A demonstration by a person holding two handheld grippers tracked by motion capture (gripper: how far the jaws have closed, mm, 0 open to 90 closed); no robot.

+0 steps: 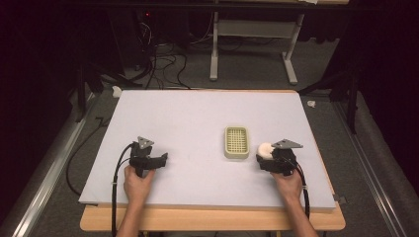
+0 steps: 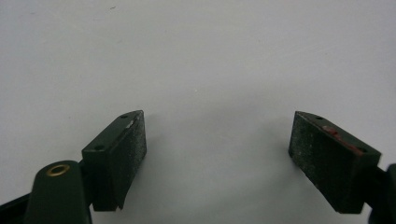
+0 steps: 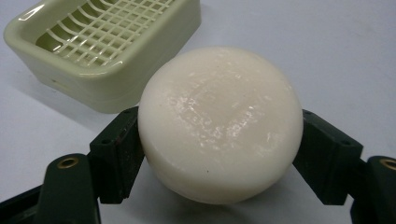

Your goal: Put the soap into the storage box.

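A: Entry, right hand-held gripper (image 3: 219, 154): jaws clamped on a round white soap bar (image 3: 219, 123), one pad on each side of its rim; in the high view the soap bar (image 1: 265, 149) sits at the front of that hand-held gripper (image 1: 267, 157), just right of the soap dish (image 1: 236, 142) and apart from it.

B: Orientation of the bar?

A: Disc-shaped, so no clear long axis across its face; its short axis, through the flat faces, tilts up toward the camera in the right gripper view; broad glossy face uppermost, rim caught between the pads; whether its underside touches the tabletop (image 3: 336, 51) I cannot tell.

B: And the dish?

A: Pale green, rectangular with rounded corners, grid insert facing up (image 3: 100, 35); in the high view its long axis runs away from the person, short sides near and far; it stands on the white tabletop (image 1: 197, 113) right of centre; in the right gripper view it lies just beyond the bar, up and to the left.

B: Left side?

A: Left hand-held gripper (image 2: 217, 154): jaws wide apart, nothing between them, bare tabletop beneath; in the high view it (image 1: 163, 159) rests low at the near left, well apart from dish and soap; a hand (image 1: 138, 183) grips it from below.
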